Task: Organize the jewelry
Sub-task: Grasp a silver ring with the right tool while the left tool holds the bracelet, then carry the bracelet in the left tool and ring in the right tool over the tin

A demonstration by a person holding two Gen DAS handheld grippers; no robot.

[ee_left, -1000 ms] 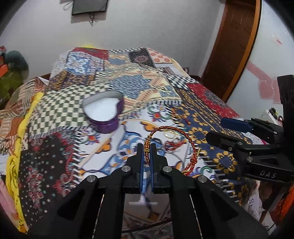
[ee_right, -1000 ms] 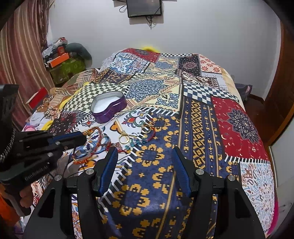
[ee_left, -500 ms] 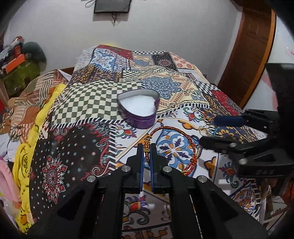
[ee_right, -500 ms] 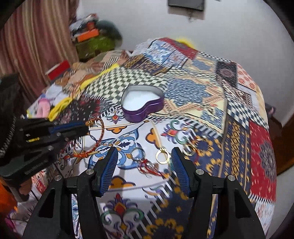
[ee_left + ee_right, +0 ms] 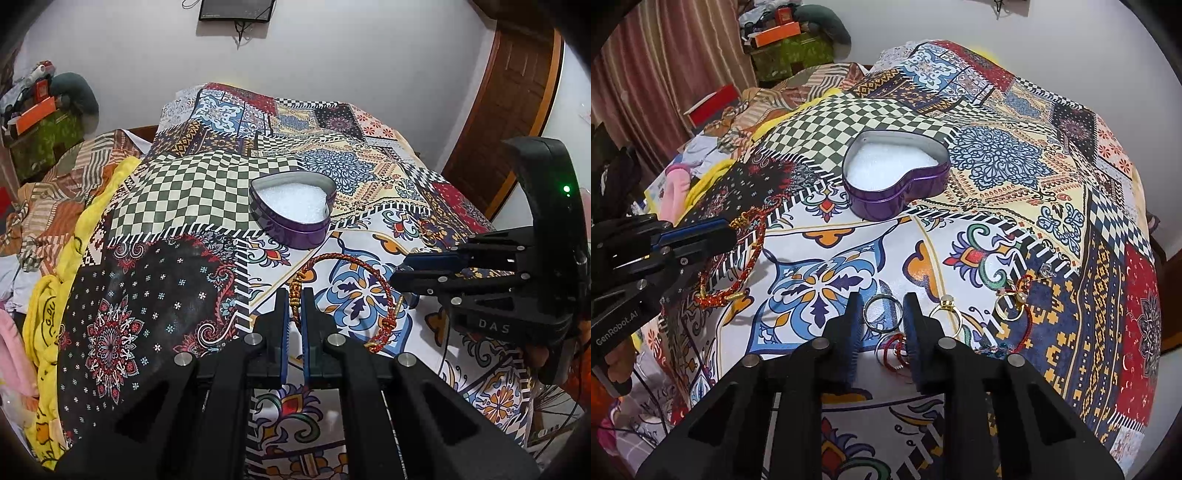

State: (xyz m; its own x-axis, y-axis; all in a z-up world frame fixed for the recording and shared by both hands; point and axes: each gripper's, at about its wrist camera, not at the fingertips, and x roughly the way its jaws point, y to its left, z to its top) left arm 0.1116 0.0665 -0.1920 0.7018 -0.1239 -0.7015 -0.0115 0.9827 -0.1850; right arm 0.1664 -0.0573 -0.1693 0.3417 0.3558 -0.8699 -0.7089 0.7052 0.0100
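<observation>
1. Pinching a red braided bracelet (image 5: 382, 295) between jaws pressed almost together, the left gripper (image 5: 294, 295) holds it above the patchwork bedspread (image 5: 173, 295); the loop hangs forward and to the right of the fingers, its gold clasp end dangling at the near right.
2. Seen from the right wrist, that same bracelet (image 5: 753, 254) droops from the blue-padded tips of the left gripper (image 5: 727, 234) at the left edge, over the dark floral patch.
3. Beyond the bracelet a purple heart-shaped tin (image 5: 291, 212) sits open on the spread, lined with white foam, lying where the checkered patch meets the white floral one. The tin holds no jewelry that I can see.
4. The right gripper (image 5: 881, 314) points down at the spread, its jaws closing around a plain silver-gold ring (image 5: 882, 314) that lies flat between the fingertips. The pads sit just beside the ring's rim; whether they press on it yet I cannot tell.
5. Just behind that ring, nearer the gripper's body, lies a tangle of thin red hoops (image 5: 892, 352).
6. To the right of the fingers rests a gold ring with a pale stone (image 5: 945, 314), and farther right another gold ring (image 5: 1008, 306) tangled with red thread.
7. From the left wrist, the right gripper (image 5: 400, 269) shows at the right edge, its two fingers close together.
</observation>
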